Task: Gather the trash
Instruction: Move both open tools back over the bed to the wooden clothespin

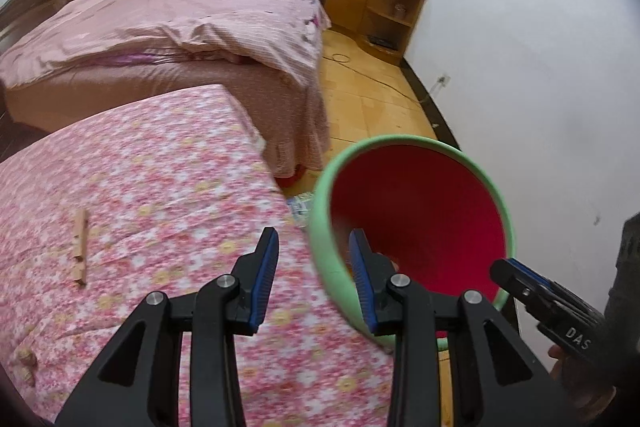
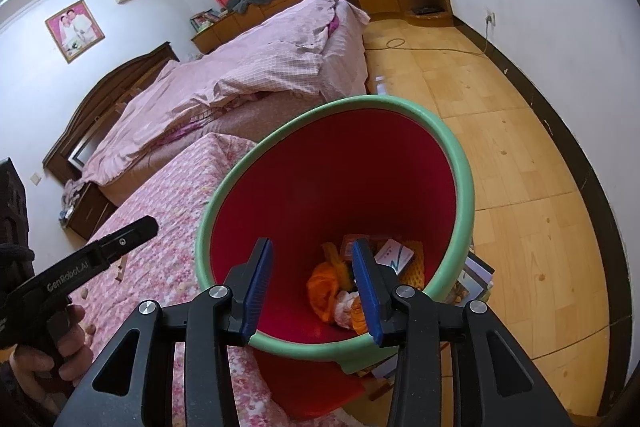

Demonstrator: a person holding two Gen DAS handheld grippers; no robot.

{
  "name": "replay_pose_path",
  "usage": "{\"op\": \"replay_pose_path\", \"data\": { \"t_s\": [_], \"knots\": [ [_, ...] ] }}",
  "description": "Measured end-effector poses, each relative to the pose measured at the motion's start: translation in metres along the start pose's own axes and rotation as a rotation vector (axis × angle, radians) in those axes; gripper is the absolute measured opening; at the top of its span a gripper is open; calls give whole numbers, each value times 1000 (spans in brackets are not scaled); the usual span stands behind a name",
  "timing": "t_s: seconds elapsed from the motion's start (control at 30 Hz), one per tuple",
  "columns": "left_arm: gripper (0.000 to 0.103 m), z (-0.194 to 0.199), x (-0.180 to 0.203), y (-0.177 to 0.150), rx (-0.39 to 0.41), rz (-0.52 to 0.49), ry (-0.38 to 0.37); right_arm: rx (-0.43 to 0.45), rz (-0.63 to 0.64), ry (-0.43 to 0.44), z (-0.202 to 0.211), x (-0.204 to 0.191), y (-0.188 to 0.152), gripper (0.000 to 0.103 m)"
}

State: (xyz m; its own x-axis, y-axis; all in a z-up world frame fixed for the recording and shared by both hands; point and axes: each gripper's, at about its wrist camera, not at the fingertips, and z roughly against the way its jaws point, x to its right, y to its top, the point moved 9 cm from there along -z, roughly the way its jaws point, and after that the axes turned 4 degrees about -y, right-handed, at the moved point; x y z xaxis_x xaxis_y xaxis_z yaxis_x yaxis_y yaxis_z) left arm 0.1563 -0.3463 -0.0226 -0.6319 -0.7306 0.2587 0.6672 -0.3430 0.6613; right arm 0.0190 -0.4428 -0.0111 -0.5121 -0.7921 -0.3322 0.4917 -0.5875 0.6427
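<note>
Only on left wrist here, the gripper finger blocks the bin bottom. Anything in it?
Observer: Yes. Orange scraps and a white carton lie at the bottom of the bin.
Operator: Right gripper carrying anything?
Observer: No. The right gripper is open and empty, over the bin mouth.
Operator: Anything behind the bin?
Observer: A stack of booklets lies on the floor against the bin, on its right in the right wrist view.

"DAS" on right gripper point(image 1: 505, 277), "GenRobot.AI" on left gripper point(image 2: 148, 225)
</note>
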Motion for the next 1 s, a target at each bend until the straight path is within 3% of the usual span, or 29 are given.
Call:
{"op": "replay_pose_path", "data": {
  "t_s": [0.63, 1.0],
  "knots": [
    [36, 15, -138, -9, -18, 165, 225, -7, 30, -26, -2, -18, -3, 43],
    [36, 5, -185, -22, -37, 223, 262, -34, 28, -84, -14, -14, -5, 43]
  ]
}}
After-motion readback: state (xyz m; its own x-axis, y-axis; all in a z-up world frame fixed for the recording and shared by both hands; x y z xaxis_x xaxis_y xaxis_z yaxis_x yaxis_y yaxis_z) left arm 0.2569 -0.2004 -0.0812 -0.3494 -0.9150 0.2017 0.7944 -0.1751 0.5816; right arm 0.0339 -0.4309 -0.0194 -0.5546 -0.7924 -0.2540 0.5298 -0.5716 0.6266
